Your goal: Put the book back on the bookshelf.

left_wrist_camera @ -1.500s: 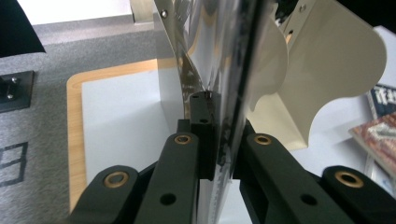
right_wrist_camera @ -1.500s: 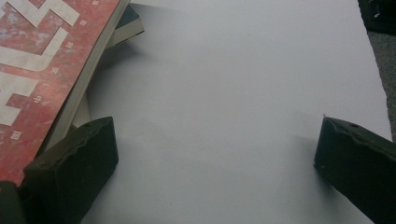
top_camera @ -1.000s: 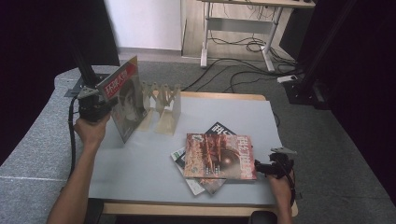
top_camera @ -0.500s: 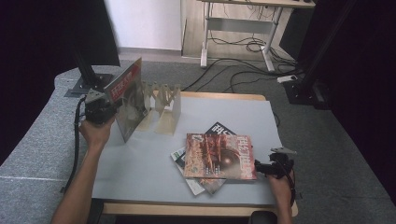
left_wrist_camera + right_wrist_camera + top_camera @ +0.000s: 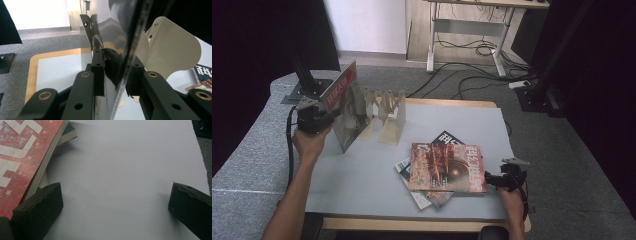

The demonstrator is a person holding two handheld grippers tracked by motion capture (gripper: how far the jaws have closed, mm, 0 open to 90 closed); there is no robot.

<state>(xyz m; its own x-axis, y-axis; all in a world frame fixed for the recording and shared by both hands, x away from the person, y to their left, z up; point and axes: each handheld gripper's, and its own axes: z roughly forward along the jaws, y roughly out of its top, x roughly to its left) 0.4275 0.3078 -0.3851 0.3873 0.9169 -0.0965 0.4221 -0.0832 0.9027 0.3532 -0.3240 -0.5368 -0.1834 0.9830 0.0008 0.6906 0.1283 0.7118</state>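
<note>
Jaws of the left gripper [image 5: 323, 116] clamp a magazine [image 5: 346, 107] upright beside the rack [image 5: 384, 112] on the table [image 5: 362, 170]. Left gripper view: both pads pinch its edge. Right gripper view: right gripper [image 5: 113, 202] gapes wide beside the red magazine [image 5: 22, 150].

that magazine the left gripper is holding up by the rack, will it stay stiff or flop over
The magazine looks thin and glossy, so it will probably bend. The left gripper is shut on one edge only, so the free side may sag. Its shiny cover could slip between the pads.
</note>
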